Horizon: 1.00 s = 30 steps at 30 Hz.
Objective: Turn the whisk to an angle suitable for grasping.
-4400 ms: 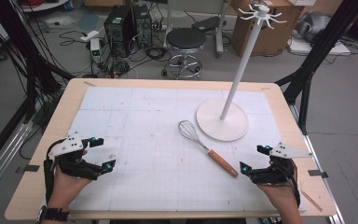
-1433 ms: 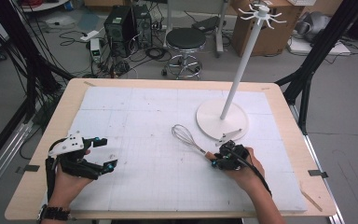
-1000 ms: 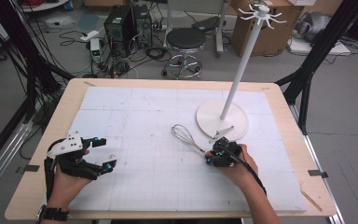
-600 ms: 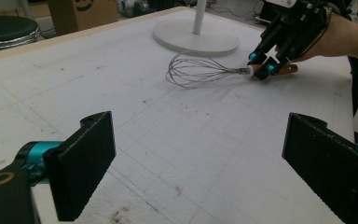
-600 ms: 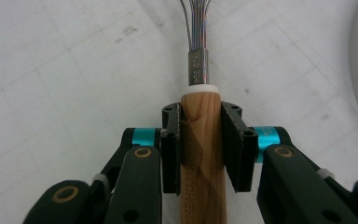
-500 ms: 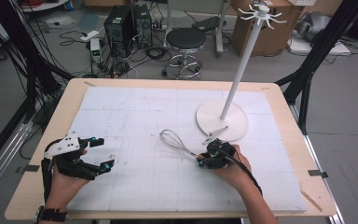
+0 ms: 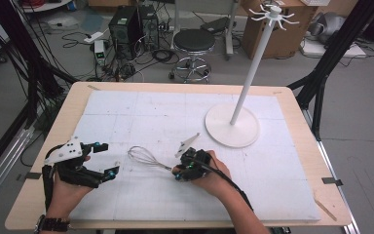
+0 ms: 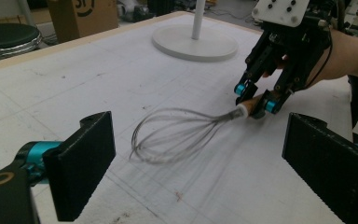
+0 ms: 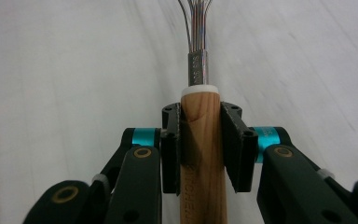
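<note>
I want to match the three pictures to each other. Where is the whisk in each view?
High view: whisk lies low centre, wire head pointing left, handle in the right gripper.
Left gripper view: whisk is at centre, blurred, between the open jaws.
Right gripper view: whisk stands at centre, wooden handle clamped in the jaws.
Shared landmark: the wire head meeting the handle.

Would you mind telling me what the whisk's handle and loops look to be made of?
The whisk handle looks like unpainted wood: tan, with visible grain and a matte finish. The loops and the collar look like bare steel, thin and shiny grey. The white ring is probably plastic.
</note>
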Available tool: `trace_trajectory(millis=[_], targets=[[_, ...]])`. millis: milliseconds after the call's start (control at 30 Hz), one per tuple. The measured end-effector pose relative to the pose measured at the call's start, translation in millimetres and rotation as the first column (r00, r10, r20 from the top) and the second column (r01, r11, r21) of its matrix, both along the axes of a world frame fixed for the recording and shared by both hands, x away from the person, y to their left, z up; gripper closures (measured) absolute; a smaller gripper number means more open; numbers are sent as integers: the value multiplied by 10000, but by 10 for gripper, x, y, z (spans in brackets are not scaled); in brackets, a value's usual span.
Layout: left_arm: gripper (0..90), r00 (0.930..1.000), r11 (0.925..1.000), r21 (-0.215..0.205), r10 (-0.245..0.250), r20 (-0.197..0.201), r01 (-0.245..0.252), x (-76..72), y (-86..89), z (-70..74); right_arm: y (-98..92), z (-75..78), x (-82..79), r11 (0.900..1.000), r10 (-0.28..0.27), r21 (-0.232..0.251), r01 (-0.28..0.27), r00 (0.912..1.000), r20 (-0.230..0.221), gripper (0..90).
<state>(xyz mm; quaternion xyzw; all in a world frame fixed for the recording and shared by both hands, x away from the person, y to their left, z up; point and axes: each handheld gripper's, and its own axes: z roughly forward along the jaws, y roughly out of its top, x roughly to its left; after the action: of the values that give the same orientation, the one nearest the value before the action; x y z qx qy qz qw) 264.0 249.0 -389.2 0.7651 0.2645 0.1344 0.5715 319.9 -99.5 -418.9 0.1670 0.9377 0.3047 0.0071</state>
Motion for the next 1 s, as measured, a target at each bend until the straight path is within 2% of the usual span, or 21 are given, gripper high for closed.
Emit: trace_trajectory(millis=[233, 400, 467, 533, 567, 633, 767, 867, 1000], targets=[[98, 9999, 10000, 4, 88, 94, -88, -21, 26, 23, 396, -59, -34, 9969, 782, 4, -782, 9969, -87, 710], [98, 9999, 9999, 28, 137, 91, -137, -29, 49, 25, 553, -99, -40, 9930, 1185, -6, -1185, 9928, 156, 708], [98, 9999, 9999, 59, 138, 60, -139, -30, 55, 16, 544, -99, -45, 9939, 1100, -1, -1100, 9939, 60, 694], [98, 9999, 9999, 47, 136, 23, -136, -29, 54, 10, 528, -86, -56, 9953, 964, -43, -963, 9950, 256, 569], [98, 9999, 9999, 37, 141, 25, -141, -29, 55, 7, 514, -78, -65, 9966, 827, -43, -826, 9959, 375, 557], [98, 9999, 9998, 62, 163, 20, -163, -29, 63, 5, 458, -55, -84, 9973, 732, -52, -730, 9968, 334, 538], [98, 9998, 9998, 29, 210, -1, -210, -29, 73, -1, 293, -8, -154, 9987, 503, -134, -496, 9971, 565, 508], [98, 9999, 9998, 52, 170, -9, -170, -28, 65, -2, 133, 18, -234, 9994, 349, -70, -345, 9962, 798, 508], [98, 9999, 9999, 101, 123, -33, -123, -22, 38, -12, -70, 1, -308, 9996, 130, -246, -105, 9949, 1002, 515]])
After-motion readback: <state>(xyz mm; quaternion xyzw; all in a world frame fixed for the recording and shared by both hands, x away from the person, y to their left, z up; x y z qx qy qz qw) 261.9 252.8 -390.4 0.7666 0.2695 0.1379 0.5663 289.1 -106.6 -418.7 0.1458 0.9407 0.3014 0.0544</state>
